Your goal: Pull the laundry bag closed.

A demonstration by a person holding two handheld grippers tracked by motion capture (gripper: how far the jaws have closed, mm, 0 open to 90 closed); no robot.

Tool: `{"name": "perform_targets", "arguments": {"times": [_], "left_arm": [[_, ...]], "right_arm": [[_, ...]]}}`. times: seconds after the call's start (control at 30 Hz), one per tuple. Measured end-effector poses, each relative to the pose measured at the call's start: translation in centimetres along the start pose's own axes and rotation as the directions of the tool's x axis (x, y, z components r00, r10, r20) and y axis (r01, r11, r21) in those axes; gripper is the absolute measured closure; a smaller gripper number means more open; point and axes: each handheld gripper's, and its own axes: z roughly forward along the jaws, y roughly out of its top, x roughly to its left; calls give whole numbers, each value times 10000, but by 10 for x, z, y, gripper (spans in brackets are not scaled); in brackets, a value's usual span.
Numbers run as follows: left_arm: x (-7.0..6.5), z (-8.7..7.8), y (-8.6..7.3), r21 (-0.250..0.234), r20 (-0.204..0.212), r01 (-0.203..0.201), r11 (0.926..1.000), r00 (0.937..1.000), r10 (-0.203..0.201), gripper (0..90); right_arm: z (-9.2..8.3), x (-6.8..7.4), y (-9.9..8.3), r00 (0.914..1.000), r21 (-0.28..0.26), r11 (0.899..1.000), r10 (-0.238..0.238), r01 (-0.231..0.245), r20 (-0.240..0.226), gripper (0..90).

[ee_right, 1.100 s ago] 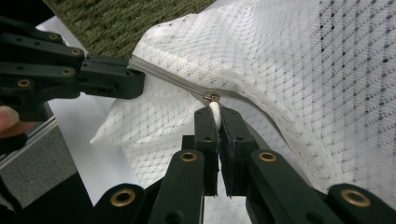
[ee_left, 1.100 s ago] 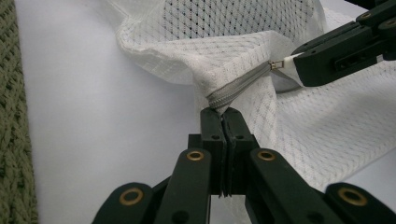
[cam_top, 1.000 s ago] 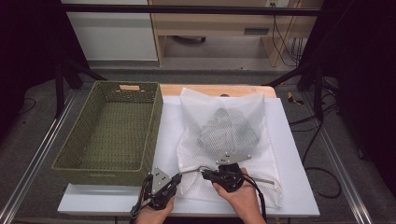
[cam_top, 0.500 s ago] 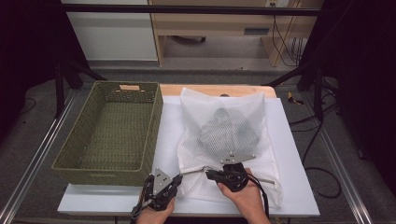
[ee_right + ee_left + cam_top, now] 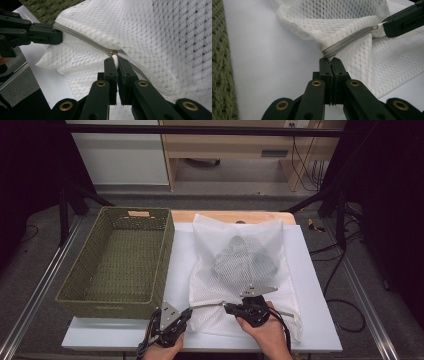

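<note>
My left gripper [image 5: 331, 62] is clamped tight on the zipper end [image 5: 329, 53] of the mesh laundry bag [image 5: 240, 270]. My right gripper [image 5: 115, 61] pinches the white zipper pull [image 5: 114, 59]. The bag holds dark clothing [image 5: 245, 257]; the woven basket [image 5: 117, 295] sits at nine o'clock on the bench [image 5: 310, 285].

I'm seeing no readable writing anywhere. The tag on the basket [image 5: 138, 213] is showing nothing legible.
</note>
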Motion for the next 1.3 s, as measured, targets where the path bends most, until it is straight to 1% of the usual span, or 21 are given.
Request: {"name": "perform_targets", "arguments": {"times": [0.1,0.23,0.27,0.33,0.37,0.4,0.43,0.47,0.6,0.67,0.7,0.77,0.83,1.3], "left_arm": [[1,0,0,5,11,30,10000,10000,-30,890],[0,0,-1,60,-18,-70,10000,10000,70,889],[1,0,-1,68,-65,-83,9999,9999,84,889],[2,1,-1,96,-95,-91,9999,9999,92,889],[2,1,-1,114,-87,-41,9999,10000,42,889],[4,0,-1,104,-73,18,9999,10000,-17,890],[4,0,-1,104,-73,18,9999,10000,-17,889],[4,0,-1,88,-111,-42,10000,9999,43,889],[5,0,-1,108,-145,0,9999,9999,1,889],[6,0,-2,175,-197,-53,9998,9998,56,889],[6,0,-3,152,-213,8,9999,9998,-5,889],[6,0,-4,141,-226,76,9999,9997,-73,888],[6,0,-5,196,-240,-10,9998,9997,14,888],[7,-1,-5,182,-325,40,9998,9995,-34,888]], "right_arm": [[-1,-1,-1,10000,46,10000,37,-37,24,868],[-3,-2,-3,9999,91,10000,27,-28,120,868],[-5,-3,-4,9998,104,9999,30,-32,207,868],[-5,-3,-5,9997,120,9999,18,-21,236,868],[-6,-5,-6,9996,124,9999,-26,23,283,869],[-6,-7,-7,9993,162,9998,77,-83,364,868],[-6,-7,-7,9993,162,9998,77,-83,364,868],[-7,-9,-8,9991,168,9998,119,-126,419,869],[-11,-14,-10,9988,137,9994,302,-308,396,868],[-13,-15,-11,9986,73,9995,318,-321,411,869],[-14,-16,-12,9987,74,9996,275,-278,430,869],[-16,-17,-13,9982,90,9993,369,-374,463,868],[-18,-19,-15,9981,70,9993,368,-372,496,868],[-33,-29,-24,9951,-45,9980,636,-634,762,868]]}}
